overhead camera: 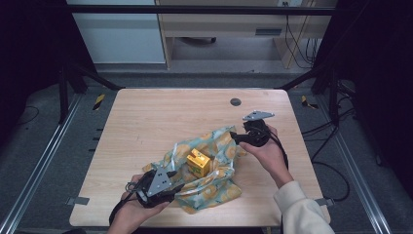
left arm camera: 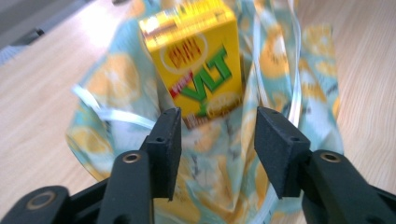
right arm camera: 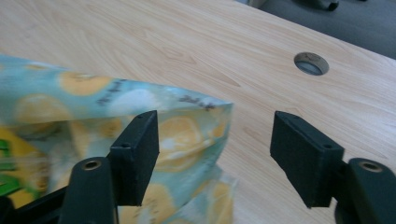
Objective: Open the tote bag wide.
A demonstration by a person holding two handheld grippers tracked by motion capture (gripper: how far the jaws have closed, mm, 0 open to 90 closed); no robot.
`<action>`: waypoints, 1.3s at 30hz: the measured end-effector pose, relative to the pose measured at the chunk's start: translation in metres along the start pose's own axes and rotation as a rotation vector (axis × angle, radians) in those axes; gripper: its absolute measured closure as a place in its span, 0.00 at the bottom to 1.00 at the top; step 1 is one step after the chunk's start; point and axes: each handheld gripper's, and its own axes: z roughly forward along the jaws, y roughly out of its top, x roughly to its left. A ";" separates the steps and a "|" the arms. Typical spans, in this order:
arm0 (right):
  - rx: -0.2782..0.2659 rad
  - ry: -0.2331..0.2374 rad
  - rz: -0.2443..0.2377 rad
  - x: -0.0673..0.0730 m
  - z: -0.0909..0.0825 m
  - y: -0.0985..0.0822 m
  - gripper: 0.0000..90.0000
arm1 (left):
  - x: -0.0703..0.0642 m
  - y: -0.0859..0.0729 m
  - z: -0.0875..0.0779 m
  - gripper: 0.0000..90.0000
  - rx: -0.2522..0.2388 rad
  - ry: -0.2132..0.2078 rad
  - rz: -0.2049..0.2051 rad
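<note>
A yellow drink carton (overhead camera: 198,162) with green letters stands upright in a pale blue cloth bag (overhead camera: 214,191) printed with lemons, near the table's front. My left gripper (overhead camera: 177,184) is at the bag's near left edge. In the left gripper view it (left arm camera: 217,119) is open, with the carton (left arm camera: 196,60) just beyond the jaws and the bag's cloth (left arm camera: 107,84) under them. My right gripper (overhead camera: 234,138) is at the bag's far right corner, also open (right arm camera: 215,123). The bag's corner (right arm camera: 187,130) lies between its jaws, and the pads do not press on it.
The bag lies on a light wooden table (overhead camera: 160,112) with a round cable hole (overhead camera: 235,102) near its far edge. A white ribbon (left arm camera: 116,116) trails from the bag's mouth. Dark frame posts stand at both sides, and the floor lies beyond.
</note>
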 end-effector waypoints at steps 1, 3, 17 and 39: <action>-0.009 0.002 -0.009 0.003 -0.004 0.001 0.35 | 0.001 0.002 -0.002 0.55 -0.005 0.009 0.001; -0.016 0.018 -0.007 0.009 -0.011 0.002 0.32 | 0.005 0.007 -0.005 0.54 -0.016 0.037 -0.003; 0.047 0.100 -0.075 0.063 -0.019 -0.038 0.30 | 0.040 -0.013 0.031 0.54 0.184 0.192 -0.016; -0.036 0.061 -0.066 0.051 -0.071 -0.096 0.16 | 0.069 -0.026 -0.008 0.23 0.039 0.242 -0.215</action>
